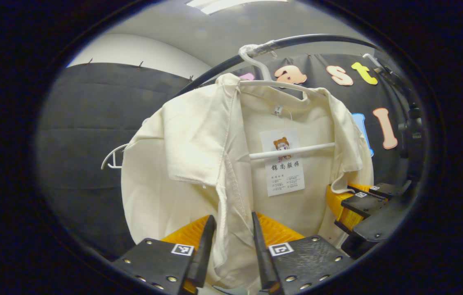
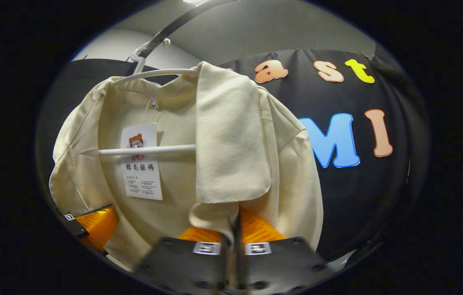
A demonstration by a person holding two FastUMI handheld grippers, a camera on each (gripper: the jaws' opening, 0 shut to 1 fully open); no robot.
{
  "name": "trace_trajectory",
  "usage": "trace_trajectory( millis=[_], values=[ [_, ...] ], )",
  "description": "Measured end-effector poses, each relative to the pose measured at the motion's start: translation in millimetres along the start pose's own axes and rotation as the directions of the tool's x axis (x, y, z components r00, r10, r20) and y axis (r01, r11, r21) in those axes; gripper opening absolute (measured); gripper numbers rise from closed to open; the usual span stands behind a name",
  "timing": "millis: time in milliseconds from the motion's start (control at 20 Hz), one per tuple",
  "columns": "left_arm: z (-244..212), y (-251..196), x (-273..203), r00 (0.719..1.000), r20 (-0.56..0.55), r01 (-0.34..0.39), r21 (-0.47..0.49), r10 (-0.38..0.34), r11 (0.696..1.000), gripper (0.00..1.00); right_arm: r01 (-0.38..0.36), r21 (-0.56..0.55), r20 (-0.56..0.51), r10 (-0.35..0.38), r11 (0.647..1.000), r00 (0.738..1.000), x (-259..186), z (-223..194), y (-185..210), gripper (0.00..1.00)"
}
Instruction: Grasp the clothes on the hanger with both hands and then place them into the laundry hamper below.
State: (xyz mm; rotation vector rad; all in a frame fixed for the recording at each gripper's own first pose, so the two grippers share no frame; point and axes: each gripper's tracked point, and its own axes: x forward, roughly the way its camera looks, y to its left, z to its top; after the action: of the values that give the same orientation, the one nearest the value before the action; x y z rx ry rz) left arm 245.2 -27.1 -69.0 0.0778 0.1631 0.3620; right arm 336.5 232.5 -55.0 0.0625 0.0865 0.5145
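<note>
A cream shirt [image 1: 190, 147] hangs open on a white hanger [image 1: 293, 151] from a black rail [image 1: 309, 39]. In the left gripper view my left gripper [image 1: 233, 219] is open, its fingers standing on either side of the shirt's front edge, which runs down between them. The right gripper [image 1: 362, 205] shows at the shirt's other front edge. In the right gripper view my right gripper [image 2: 234, 213] is shut on the lower fold of the cream shirt [image 2: 231, 135], just under its turned-out front flap. The left gripper [image 2: 92, 223] shows at the lower left of the cloth. The hamper is hidden.
A paper tag [image 1: 282, 162] hangs inside the shirt at the hanger's crossbar; it also appears as the tag [image 2: 141, 162] in the right gripper view. A second white hanger [image 1: 112, 157] pokes out behind the shirt's left side. Black cloth walls stand close behind.
</note>
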Motion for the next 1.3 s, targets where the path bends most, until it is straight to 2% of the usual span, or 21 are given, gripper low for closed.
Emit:
trace_trajectory(
  millis=[50,150,250,350,700,1050,1300],
  values=[
    [-1,-2,-2,1.0,-0.002,0.015,-0.003,-0.015,1.0,0.38,0.02,-0.009,0.013,-0.02,1.0,1.0,0,2,-6,0.02],
    [-6,15,-4,0.999,-0.012,-0.033,0.001,0.033,0.999,0.13,0.044,-0.037,0.021,-0.043,0.998,0.999,-4,5,-14,0.02],
    [-5,19,-7,1.0,-0.009,-0.024,-0.03,0.023,0.999,0.04,0.098,-0.068,0.068,-0.093,0.993,0.993,-13,19,-29,0.02],
    [-1,36,-10,0.997,0.008,-0.081,-0.022,0.081,0.997,0.02,0.148,-0.09,0.12,-0.137,0.985,0.983,-19,33,-42,0.02],
    [37,94,-50,0.982,0.098,-0.163,0.008,0.161,0.987,0.02,0.227,-0.102,0.203,-0.203,0.968,0.958,-38,58,-63,0.02],
    [75,152,-74,0.967,0.156,-0.206,0.002,0.203,0.979,0.02,0.321,-0.098,0.291,-0.282,0.942,0.914,-47,98,-97,0.02],
    [101,172,-65,0.95,0.217,-0.24,0.052,0.223,0.969,0.02,0.328,-0.113,0.301,-0.282,0.938,0.911,-31,106,-104,0.01]
  ],
)
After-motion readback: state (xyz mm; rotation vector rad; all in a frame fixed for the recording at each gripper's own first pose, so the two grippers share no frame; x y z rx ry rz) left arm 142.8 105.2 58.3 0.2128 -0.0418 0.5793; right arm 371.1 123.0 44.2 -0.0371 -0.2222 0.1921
